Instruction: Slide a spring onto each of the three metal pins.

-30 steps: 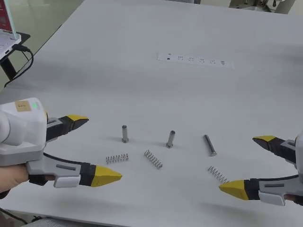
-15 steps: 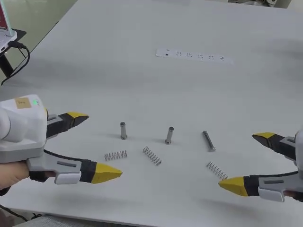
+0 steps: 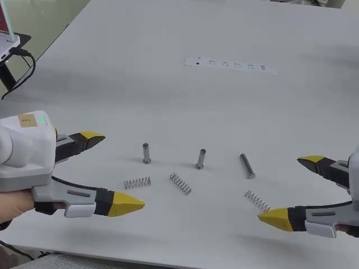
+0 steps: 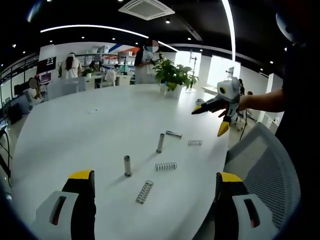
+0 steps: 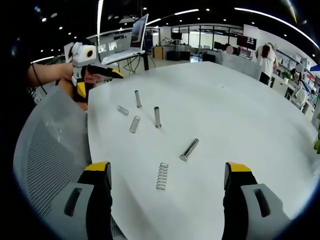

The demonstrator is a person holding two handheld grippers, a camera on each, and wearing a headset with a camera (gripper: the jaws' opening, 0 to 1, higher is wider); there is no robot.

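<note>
**Light springs, slick pins, both grippers empty**

In the head view, the left gripper (image 3: 112,171) hovers at eight o'clock over the bench (image 3: 168,101), its fingers (image 3: 120,205) spread wide and holding nothing. The left pin (image 3: 146,153) stands upright, and the left spring (image 3: 137,182) lies apart from it at about six o'clock. The middle spring (image 3: 180,183) lies at seven o'clock of the middle pin (image 3: 201,159), which is also upright. The right pin (image 3: 247,166) lies flat, with the right spring (image 3: 257,201) near it at five o'clock. The right gripper (image 3: 286,189), at four o'clock, is likewise spread and empty.

The springs look light, thin-wired and squashy. A hard pinch would likely flick them away, so a gentle hold across the coils near one end, leaving the other end free, seems best. The pins look stiff, smooth and slippery. The standing two could topple at a nudge.
</note>
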